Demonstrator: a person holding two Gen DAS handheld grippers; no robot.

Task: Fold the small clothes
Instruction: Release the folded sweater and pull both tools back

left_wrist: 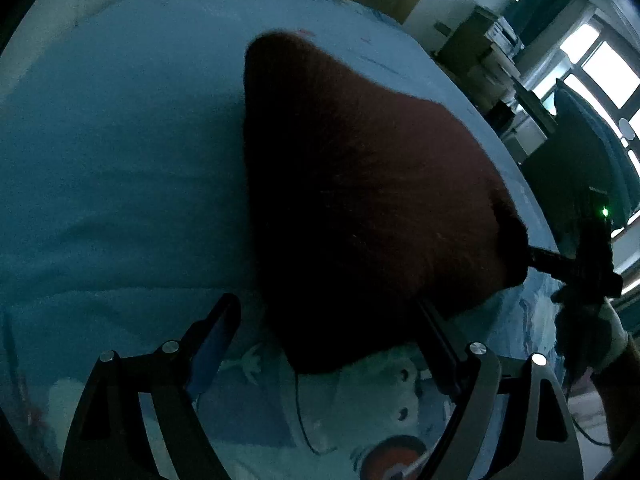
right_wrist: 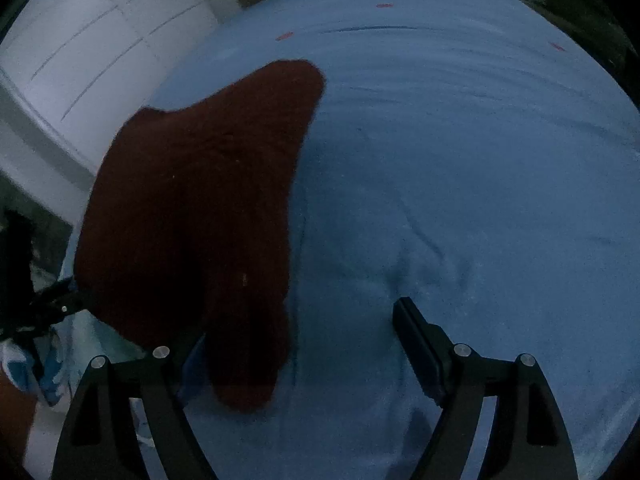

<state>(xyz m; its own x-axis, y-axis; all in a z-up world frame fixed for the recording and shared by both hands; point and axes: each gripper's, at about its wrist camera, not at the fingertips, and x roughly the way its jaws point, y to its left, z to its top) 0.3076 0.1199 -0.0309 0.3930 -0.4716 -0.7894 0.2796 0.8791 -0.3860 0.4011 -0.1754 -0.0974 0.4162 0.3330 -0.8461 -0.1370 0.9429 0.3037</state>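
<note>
A: Grippers?
B: Left gripper point(left_wrist: 324, 344) jaws spread, nothing pinched. Right gripper point(right_wrist: 304, 332) also wide apart, empty.
A: Garment?
B: Dark red garment point(right_wrist: 200, 208) lies on blue sheet point(right_wrist: 460, 160), its near edge between both jaws.

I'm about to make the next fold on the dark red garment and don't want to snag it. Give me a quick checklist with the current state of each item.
1. Left gripper jaws open: ok, spread wide.
2. Right gripper jaws open: ok, spread wide.
3. Garment released: cannot tell; its near edge lies between each gripper's jaws, and one finger of each is hidden behind cloth.
4. Garment lying flat on the blue sheet: ok, no raised folds visible.
5. Sheet smooth: not ok, a wrinkle sits ahead of the right gripper.
6. Printed cloth clear of the garment: not ok, the garment's edge overlaps it.
</note>
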